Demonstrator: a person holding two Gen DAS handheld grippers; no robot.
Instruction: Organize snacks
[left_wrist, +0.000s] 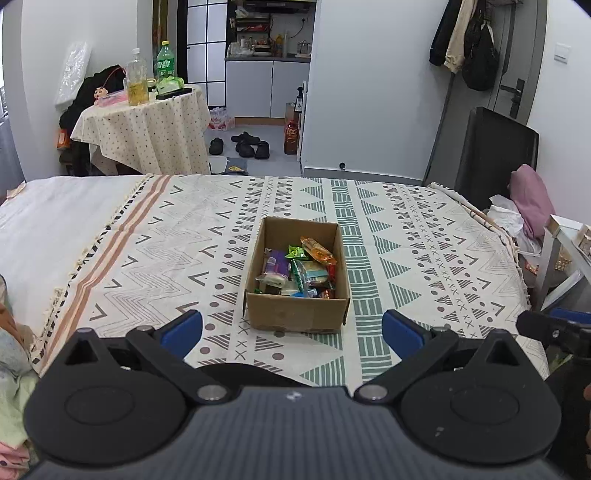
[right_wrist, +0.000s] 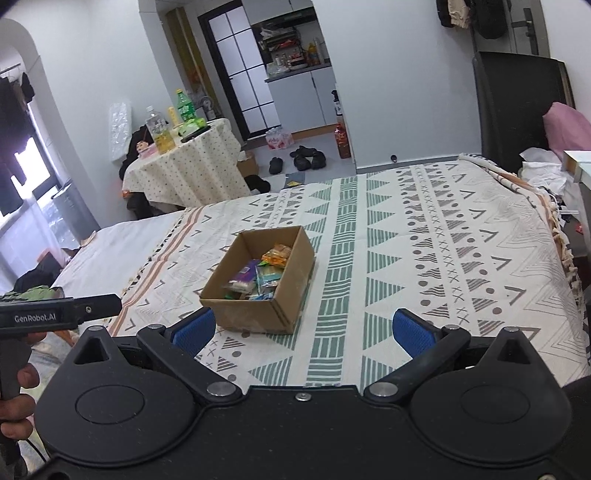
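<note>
Cardboard box (left_wrist: 297, 308) sits mid-frame on patterned bedspread (left_wrist: 424, 258), snack packets (left_wrist: 295, 269) piled inside. Left gripper (left_wrist: 291, 332) spread wide, holding nothing, box just beyond its fingertips. Right gripper (right_wrist: 303, 334) likewise wide and empty, box (right_wrist: 255, 314) toward its left finger.

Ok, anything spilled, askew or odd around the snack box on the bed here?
Nothing stands out. The cardboard box sits upright on the patterned blanket, with the snack packets loosely jumbled inside and none spilled out. The left gripper and right gripper are both open, short of the box.
</note>
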